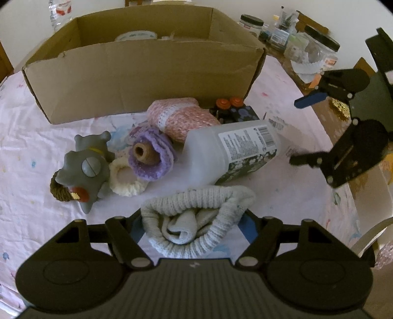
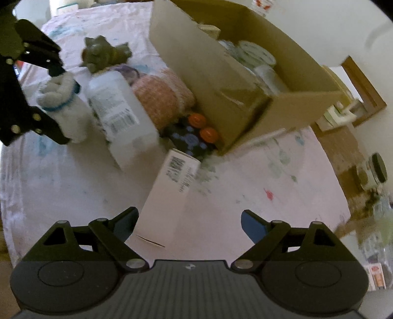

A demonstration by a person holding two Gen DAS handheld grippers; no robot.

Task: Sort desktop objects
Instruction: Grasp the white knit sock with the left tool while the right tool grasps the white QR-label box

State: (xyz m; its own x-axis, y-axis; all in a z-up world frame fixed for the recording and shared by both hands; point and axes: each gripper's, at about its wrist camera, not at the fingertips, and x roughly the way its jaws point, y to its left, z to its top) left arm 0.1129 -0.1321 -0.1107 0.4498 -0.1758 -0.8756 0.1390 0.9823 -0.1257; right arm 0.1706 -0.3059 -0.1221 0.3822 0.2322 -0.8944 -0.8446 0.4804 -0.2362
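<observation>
- The cardboard box (image 1: 147,73) wall hides most of its contents in the left wrist view; only a pale round rim (image 1: 136,36) shows.
- The jars (image 1: 316,49) at upper right are too cluttered to read.
- In the right wrist view, the shelf items (image 2: 375,220) at right edge are blurred.

Pale pink patterned cloth (image 1: 36,137) covering the counter; black-lidded glass jars (image 1: 316,46) on a wooden surface beyond; a clear plastic bottle (image 1: 59,12) behind.
</observation>
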